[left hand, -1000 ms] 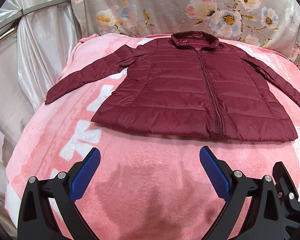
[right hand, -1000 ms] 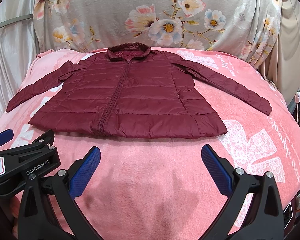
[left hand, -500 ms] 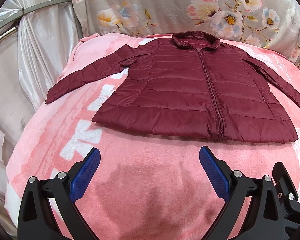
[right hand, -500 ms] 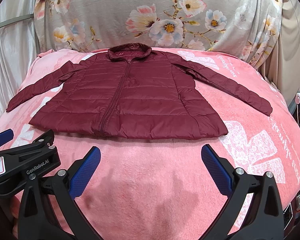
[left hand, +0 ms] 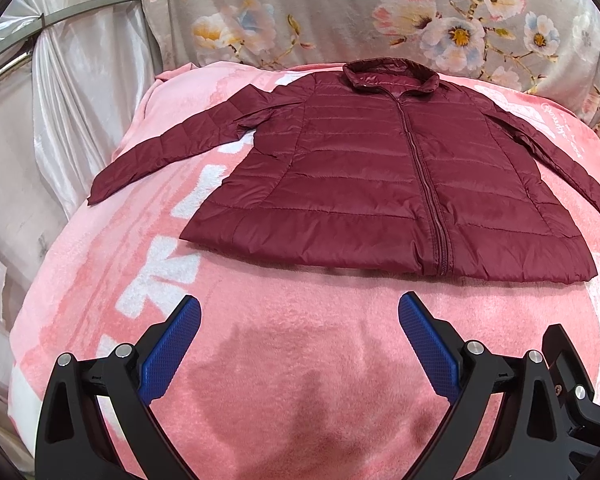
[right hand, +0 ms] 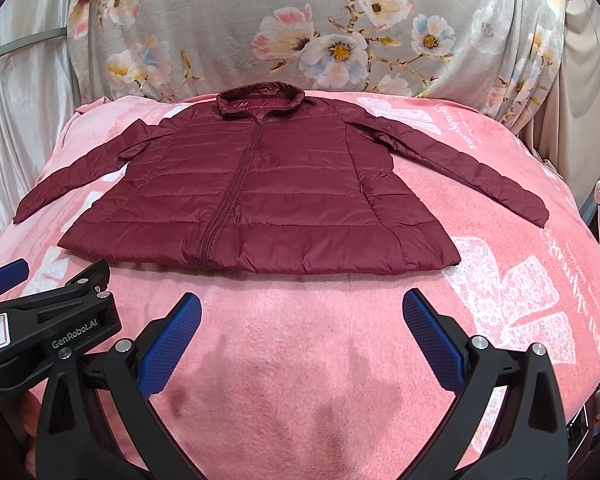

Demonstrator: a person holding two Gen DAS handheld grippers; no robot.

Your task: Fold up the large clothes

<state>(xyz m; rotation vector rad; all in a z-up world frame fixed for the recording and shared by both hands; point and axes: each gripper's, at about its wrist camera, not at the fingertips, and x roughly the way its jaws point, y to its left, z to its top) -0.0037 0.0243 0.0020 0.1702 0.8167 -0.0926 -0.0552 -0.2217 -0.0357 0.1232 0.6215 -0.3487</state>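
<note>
A maroon quilted jacket (left hand: pixel 380 176) lies flat and zipped on a pink blanket (left hand: pixel 284 344), collar at the far side, both sleeves spread outward. It also shows in the right wrist view (right hand: pixel 268 196). My left gripper (left hand: pixel 300 316) is open and empty, hovering over bare blanket just in front of the jacket's hem. My right gripper (right hand: pixel 302 316) is open and empty, also in front of the hem. The left gripper's body (right hand: pixel 48 324) shows at the left of the right wrist view.
A grey floral cloth (right hand: pixel 308 36) rises behind the blanket. Shiny white drapes (left hand: pixel 60 112) hang at the left. The blanket (right hand: pixel 540 288) drops away at its right edge, with dark objects beyond.
Both views have shifted very slightly; the jacket sits a touch lower in the frames. Both grippers stay open and nothing was touched.
</note>
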